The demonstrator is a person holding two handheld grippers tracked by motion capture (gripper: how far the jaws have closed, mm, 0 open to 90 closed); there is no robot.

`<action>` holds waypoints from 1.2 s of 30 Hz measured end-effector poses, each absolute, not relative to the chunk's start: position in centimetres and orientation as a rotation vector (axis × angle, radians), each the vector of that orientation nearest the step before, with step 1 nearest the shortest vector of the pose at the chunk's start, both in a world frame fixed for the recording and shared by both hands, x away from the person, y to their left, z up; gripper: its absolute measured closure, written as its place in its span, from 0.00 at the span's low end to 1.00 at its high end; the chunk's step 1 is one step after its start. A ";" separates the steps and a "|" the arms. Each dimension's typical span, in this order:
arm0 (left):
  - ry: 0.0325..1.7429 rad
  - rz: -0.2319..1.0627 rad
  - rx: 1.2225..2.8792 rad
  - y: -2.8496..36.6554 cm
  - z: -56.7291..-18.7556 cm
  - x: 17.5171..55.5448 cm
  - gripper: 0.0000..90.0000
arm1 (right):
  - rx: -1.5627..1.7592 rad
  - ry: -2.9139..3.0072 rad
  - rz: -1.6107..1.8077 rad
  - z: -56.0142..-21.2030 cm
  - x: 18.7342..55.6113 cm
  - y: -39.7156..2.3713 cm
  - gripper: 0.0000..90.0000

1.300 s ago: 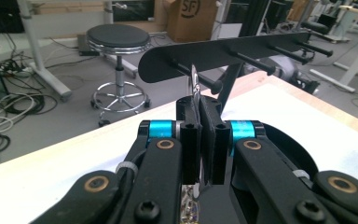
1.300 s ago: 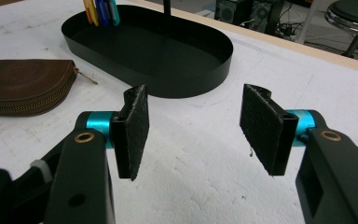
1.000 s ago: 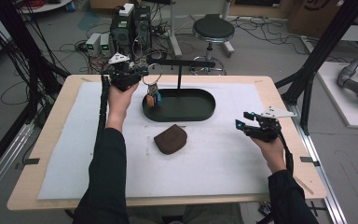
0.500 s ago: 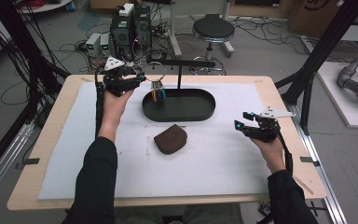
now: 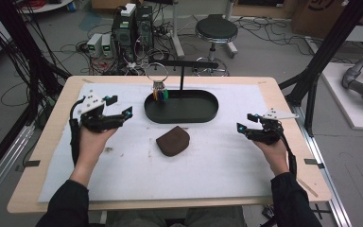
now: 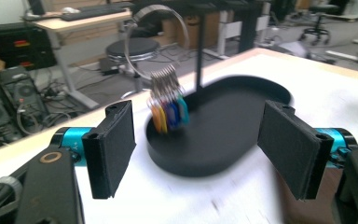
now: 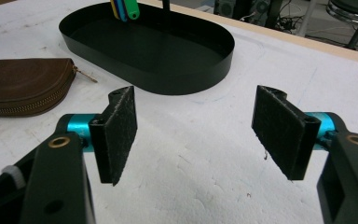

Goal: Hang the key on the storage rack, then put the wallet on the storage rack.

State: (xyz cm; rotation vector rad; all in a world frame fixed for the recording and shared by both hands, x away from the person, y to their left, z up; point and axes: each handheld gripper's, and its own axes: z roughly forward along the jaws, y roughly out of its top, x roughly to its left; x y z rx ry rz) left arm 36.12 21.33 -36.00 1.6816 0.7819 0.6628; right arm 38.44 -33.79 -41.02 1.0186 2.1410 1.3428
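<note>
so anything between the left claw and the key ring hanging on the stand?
Nothing visible. The left claw is open and empty, left of the tray. In the left gripper view the key ring hangs off the stand straight ahead between the jaws, with bare mat between.

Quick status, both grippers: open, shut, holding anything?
Left gripper: jaws have just been opening, now open, nothing between them.
Right gripper: jaws have just been opening, now open, holding nothing.
</note>
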 end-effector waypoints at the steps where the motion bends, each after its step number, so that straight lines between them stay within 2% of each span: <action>1: 0.782 0.663 1.682 21.3 -36.0 36.1 0.30 | 1.019 2.141 1.343 -41.0 38.4 -33.8 0.35; 4: 0.758 0.680 1.700 23.1 -37.9 33.8 0.30 | 1.032 2.141 1.343 -41.1 38.5 -33.8 0.33; 12: 0.745 0.671 1.693 25.7 -38.6 32.4 0.30 | 1.071 2.096 1.357 -41.1 38.7 -34.0 0.29; 36: 0.781 0.654 1.695 25.7 -39.9 33.5 0.30 | 1.065 2.119 1.343 -41.2 38.5 -33.7 0.28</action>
